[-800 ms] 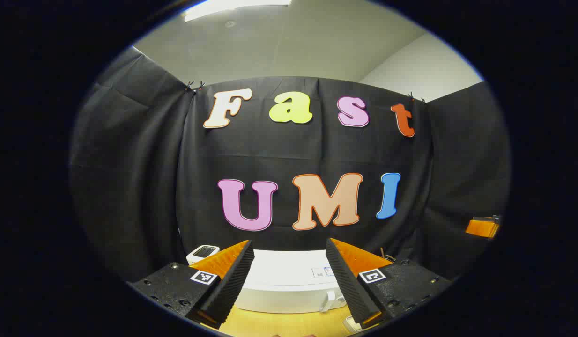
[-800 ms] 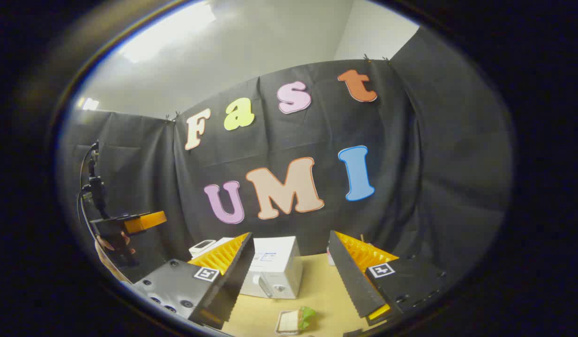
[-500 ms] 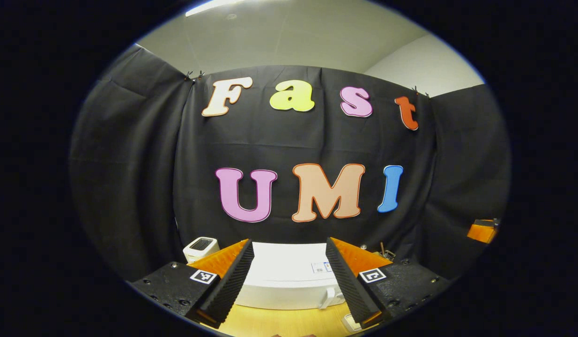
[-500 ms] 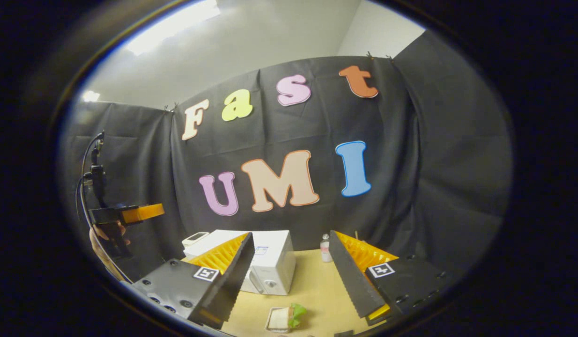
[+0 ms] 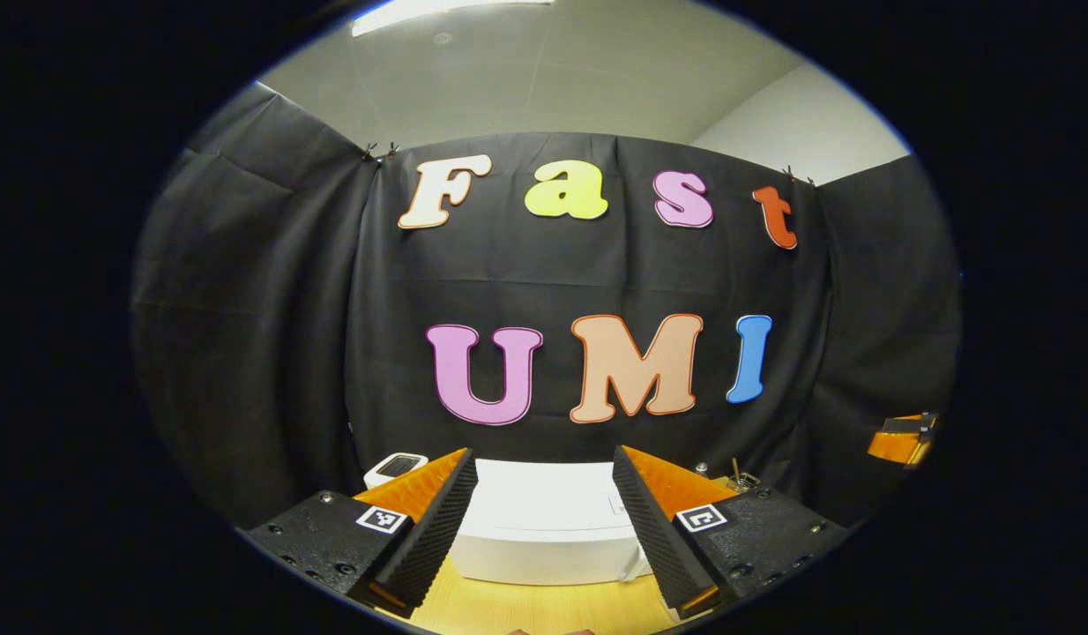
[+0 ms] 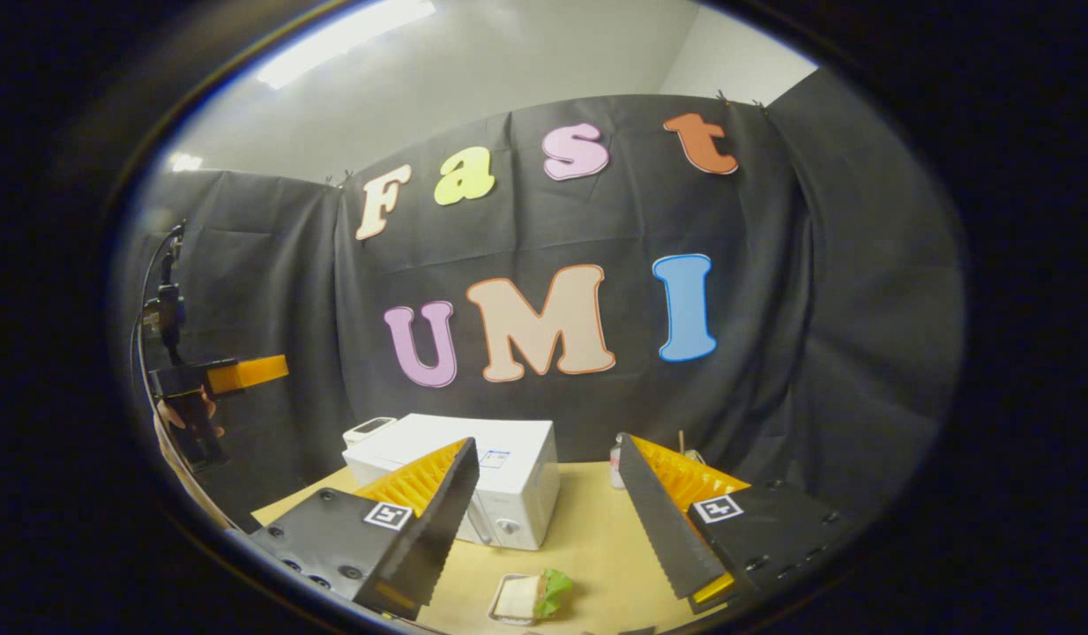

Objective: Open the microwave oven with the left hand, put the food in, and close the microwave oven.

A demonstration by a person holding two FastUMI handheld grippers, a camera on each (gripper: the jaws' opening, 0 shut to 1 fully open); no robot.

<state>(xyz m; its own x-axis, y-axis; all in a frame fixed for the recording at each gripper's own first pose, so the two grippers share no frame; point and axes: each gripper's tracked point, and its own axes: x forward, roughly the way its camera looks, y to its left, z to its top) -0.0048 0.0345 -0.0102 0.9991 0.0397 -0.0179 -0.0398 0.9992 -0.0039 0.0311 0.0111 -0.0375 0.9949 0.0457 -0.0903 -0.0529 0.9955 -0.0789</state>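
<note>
The white microwave (image 5: 544,529) stands on the wooden table (image 5: 526,608) with its door closed, straight ahead of my left gripper (image 5: 544,454). That gripper is open, empty, and held above and short of the microwave. In the right gripper view the microwave (image 6: 509,476) sits left of centre. The food, a sandwich with green lettuce in a small tray (image 6: 531,598), lies on the table (image 6: 588,538) in front of it. My right gripper (image 6: 548,441) is open and empty, above and short of the sandwich. The left gripper (image 6: 235,375) shows far left, held by a hand (image 6: 187,414).
A small white device with a dark screen (image 5: 398,465) sits left of the microwave and shows again in the right gripper view (image 6: 369,429). A small bottle (image 6: 614,463) stands at the table's back, right of the microwave. The black cloth wall closes the back and sides.
The right gripper view has tipped down, so the microwave and sandwich sit higher in it and more table shows. The left gripper view has swung slightly left. Both grippers stay open.
</note>
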